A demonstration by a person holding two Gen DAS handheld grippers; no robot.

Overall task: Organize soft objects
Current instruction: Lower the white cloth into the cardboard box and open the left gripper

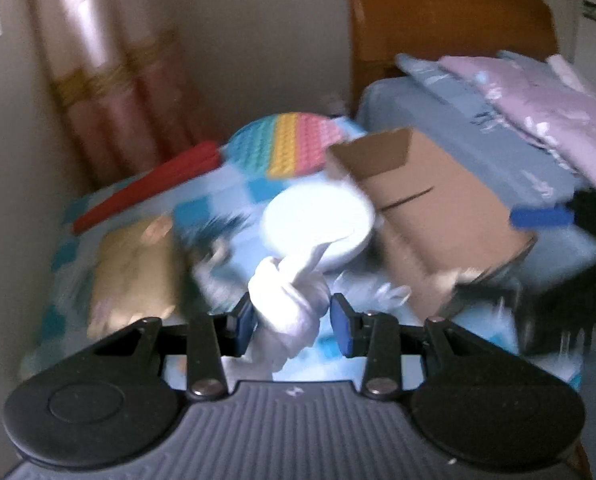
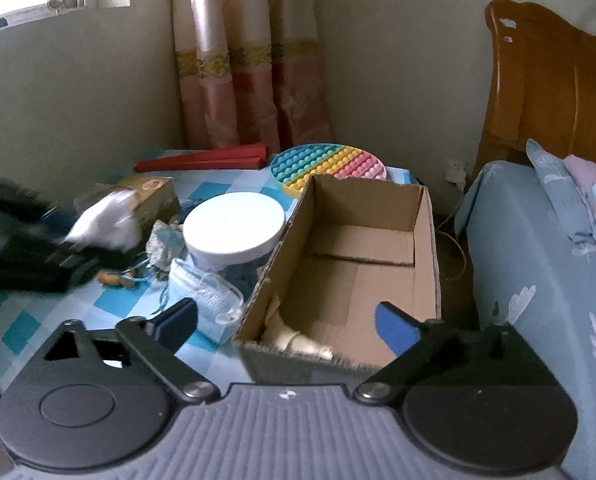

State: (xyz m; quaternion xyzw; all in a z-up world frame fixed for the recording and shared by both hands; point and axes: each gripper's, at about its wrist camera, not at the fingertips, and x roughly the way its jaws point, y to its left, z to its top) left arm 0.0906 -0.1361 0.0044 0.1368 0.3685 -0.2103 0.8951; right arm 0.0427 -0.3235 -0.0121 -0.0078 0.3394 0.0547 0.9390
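Note:
My left gripper (image 1: pixel 292 322) is shut on a white soft cloth (image 1: pixel 288 300), held above the blue checkered table; the view is blurred by motion. In the right wrist view the left gripper (image 2: pixel 64 242) shows at far left, blurred, with the white cloth (image 2: pixel 106 220) in it. An open cardboard box (image 2: pixel 349 264) stands on the table, with a beige soft thing (image 2: pixel 298 340) in its near corner. It also shows in the left wrist view (image 1: pixel 429 204), right of the cloth. My right gripper (image 2: pixel 286 328) is open and empty over the box's near edge.
On the table: a white round lidded tub (image 2: pixel 234 224), a rainbow pop-it disc (image 2: pixel 329 168), a red folded fan (image 2: pixel 202 162), a tan tissue box (image 2: pixel 154 196), a face mask (image 2: pixel 206 292) and crumpled bits. A bed (image 2: pixel 537 248) with pillows stands at right, a wall and curtain behind.

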